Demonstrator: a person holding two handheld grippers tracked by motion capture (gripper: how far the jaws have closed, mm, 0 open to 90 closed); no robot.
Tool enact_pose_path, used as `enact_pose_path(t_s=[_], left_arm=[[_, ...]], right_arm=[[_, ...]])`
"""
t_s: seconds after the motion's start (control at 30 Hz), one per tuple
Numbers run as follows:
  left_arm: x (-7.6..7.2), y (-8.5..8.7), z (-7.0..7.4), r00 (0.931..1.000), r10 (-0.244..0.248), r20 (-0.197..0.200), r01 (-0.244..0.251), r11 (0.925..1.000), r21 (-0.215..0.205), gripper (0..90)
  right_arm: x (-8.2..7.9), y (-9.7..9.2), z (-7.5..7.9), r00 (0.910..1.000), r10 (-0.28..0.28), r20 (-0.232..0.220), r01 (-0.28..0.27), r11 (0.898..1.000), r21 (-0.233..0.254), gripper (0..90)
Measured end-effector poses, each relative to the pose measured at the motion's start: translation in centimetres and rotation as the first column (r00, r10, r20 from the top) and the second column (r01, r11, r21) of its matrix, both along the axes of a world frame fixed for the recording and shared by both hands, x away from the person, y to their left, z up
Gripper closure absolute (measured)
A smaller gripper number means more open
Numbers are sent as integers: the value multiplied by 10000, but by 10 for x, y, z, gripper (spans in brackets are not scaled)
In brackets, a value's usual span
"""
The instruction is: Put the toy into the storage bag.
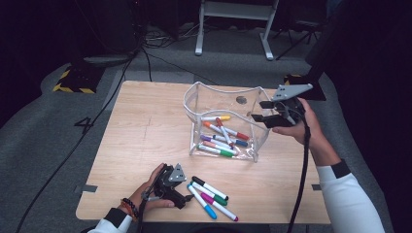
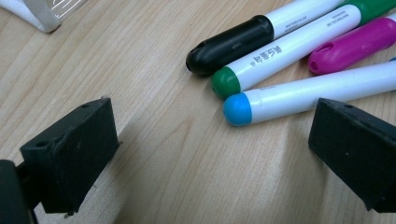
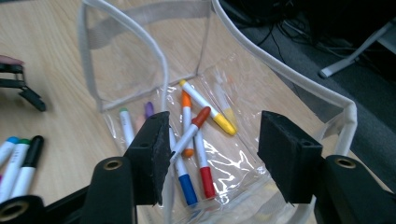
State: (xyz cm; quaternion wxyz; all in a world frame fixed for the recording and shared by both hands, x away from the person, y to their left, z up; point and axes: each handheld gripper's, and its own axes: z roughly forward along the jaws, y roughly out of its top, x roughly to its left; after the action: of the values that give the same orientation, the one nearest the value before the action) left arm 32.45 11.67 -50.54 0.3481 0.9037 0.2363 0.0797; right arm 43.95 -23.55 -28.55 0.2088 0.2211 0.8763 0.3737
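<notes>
A clear plastic pouch (image 1: 197,109) stands open on the wooden table with several markers (image 1: 224,136) lying in it. My right gripper (image 1: 260,110) hovers over the pouch's right rim, open, with nothing between its pads. In the right gripper view my right gripper (image 3: 212,149) looks down into the pouch (image 3: 154,46) at the markers (image 3: 198,123). Near the front edge my left gripper (image 1: 187,192) rests low on the table, open and empty. A black marker (image 2: 233,39), a green one (image 2: 280,56), a magenta one (image 2: 350,44) and a blue-capped marker (image 2: 303,95) lie just beyond its pads.
The loose markers (image 1: 211,196) lie close to the table's front edge (image 1: 194,221). Cables (image 1: 97,121) run over the grey floor to the left, and a white metal stand (image 1: 233,29) is behind the table. Bare wood (image 1: 145,131) spreads left of the pouch.
</notes>
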Motion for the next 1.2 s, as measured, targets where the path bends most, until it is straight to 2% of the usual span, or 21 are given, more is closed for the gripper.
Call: enact_pose_path(t_s=[0.17,0.3,0.5,0.6,0.77,0.83,0.9,0.93,1.0,1.07,1.17,1.2], left_arm=[[0,0,0,10000,4,0,-4,10000,1,16],[0,0,0,10000,-19,4,19,10000,25,16],[0,0,0,10000,-13,4,13,10000,19,16],[0,0,0,10000,-17,5,17,10000,25,16],[0,0,0,10000,-16,5,16,10000,23,16],[0,0,0,10000,-25,7,25,10000,31,16],[0,0,0,10000,-22,5,22,10000,27,16],[0,0,0,10000,-11,3,11,10000,16,16],[0,0,0,10000,-9,3,9,10000,16,16],[0,0,0,10000,-14,4,14,10000,18,16],[0,0,0,10000,-26,5,26,10000,34,16],[0,0,0,10000,-26,5,26,10000,34,16]], right_arm=[[-29,-17,-1,9993,209,296,-223,9985,498,422],[-52,-28,-7,9979,432,481,-471,9954,837,401],[-75,-31,-31,9965,637,544,-693,9918,1072,382],[-82,-28,-49,9954,823,487,-871,9906,1059,388],[-89,-18,-77,9938,1102,106,-1108,9897,908,383],[-91,-12,-90,9904,1367,-210,-1340,9861,983,380],[-91,-8,-96,9900,1392,-227,-1365,9862,933,380],[-92,-1,-108,9853,1635,-503,-1588,9835,862,375],[-92,4,-116,9832,1704,-652,-1650,9830,805,393],[-92,14,-128,9738,2034,-1016,-1965,9777,742,414],[-93,29,-140,9629,2375,-1284,-2333,9713,468,400],[-93,29,-140,9629,2375,-1284,-2333,9713,468,400]])
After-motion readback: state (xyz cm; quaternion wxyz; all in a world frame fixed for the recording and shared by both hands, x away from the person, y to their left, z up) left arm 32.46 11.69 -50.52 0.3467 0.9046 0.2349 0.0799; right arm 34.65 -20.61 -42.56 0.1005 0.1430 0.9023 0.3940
